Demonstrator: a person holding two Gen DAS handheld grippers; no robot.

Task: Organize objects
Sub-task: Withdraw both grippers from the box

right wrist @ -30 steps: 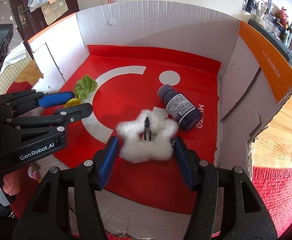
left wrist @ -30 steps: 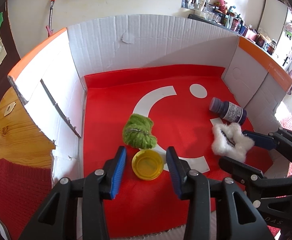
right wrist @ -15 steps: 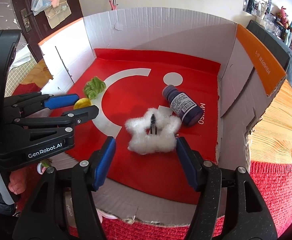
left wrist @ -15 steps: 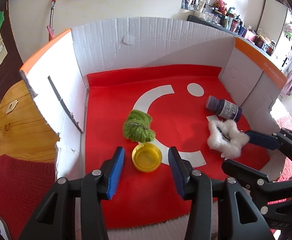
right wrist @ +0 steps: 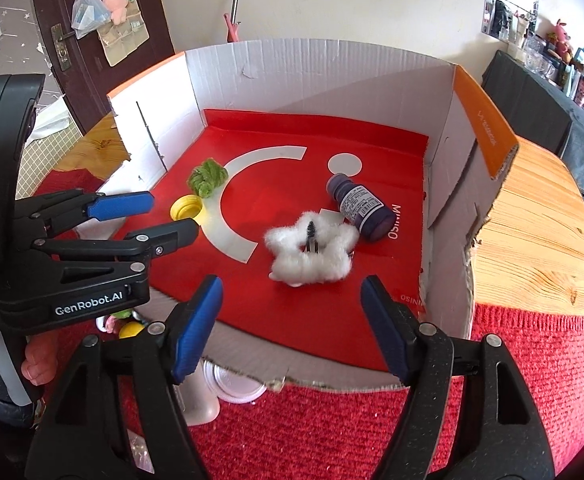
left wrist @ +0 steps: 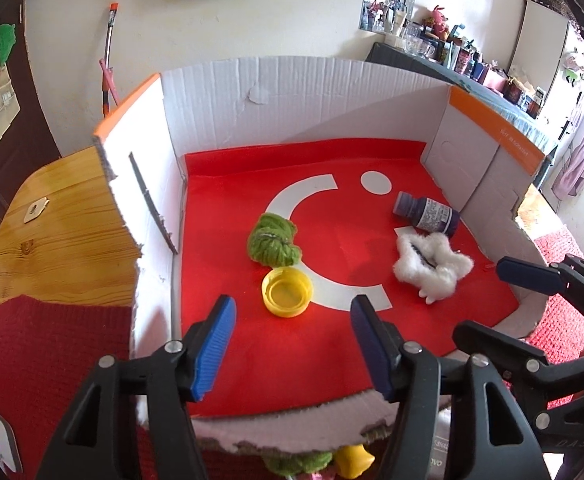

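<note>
Both grippers are hovering over the near edge of the cardboard box point(left wrist: 332, 92). Left gripper point(left wrist: 292, 332) is spreading its jaws, nothing between them; the yellow cap point(left wrist: 287, 293) is lying just beyond, touching the green yarn bundle point(left wrist: 273, 240) near the box's left wall. Right gripper point(right wrist: 292, 316) is likewise widening, empty, with the white fluffy star point(right wrist: 312, 254) lying beyond it beside the purple bottle point(right wrist: 362, 206) toward the right wall.

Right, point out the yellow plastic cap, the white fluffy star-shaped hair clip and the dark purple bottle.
Yellow plastic cap point(left wrist: 287, 293): left wrist view, its hollow inside.
White fluffy star-shaped hair clip point(right wrist: 312, 260): right wrist view, the fluffy body below its black clip.
Dark purple bottle point(right wrist: 362, 205): right wrist view, its printed label.
</note>
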